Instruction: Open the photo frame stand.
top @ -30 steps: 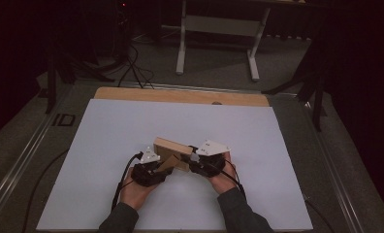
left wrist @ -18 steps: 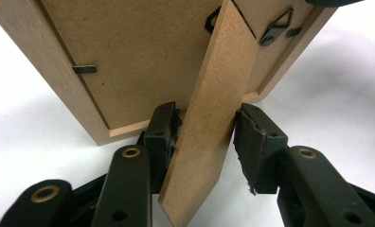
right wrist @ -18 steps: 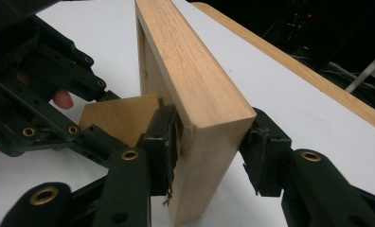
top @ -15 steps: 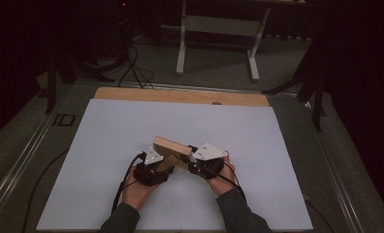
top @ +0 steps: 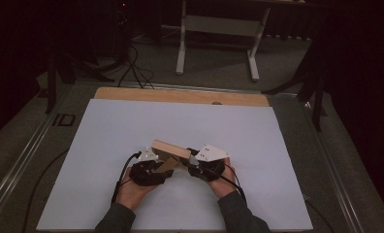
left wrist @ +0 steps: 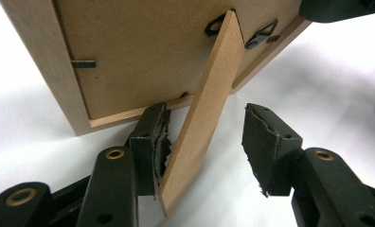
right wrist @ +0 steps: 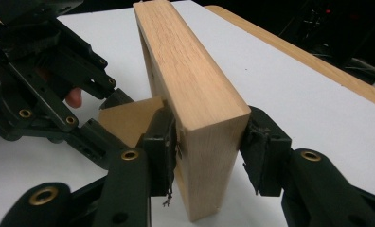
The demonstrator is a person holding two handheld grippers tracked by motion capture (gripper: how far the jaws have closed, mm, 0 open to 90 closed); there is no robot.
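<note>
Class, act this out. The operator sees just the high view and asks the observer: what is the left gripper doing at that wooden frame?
Observer: The left gripper has the fold-out stand of the wooden frame between its jaws. They have just been opening, and one pad stands clear.
Operator: And the right gripper?
Observer: The right gripper is clamped across the frame's edge, with both pads pressing.
Operator: Which face looks toward the left gripper?
Observer: The back board, with its hanger clips.
</note>
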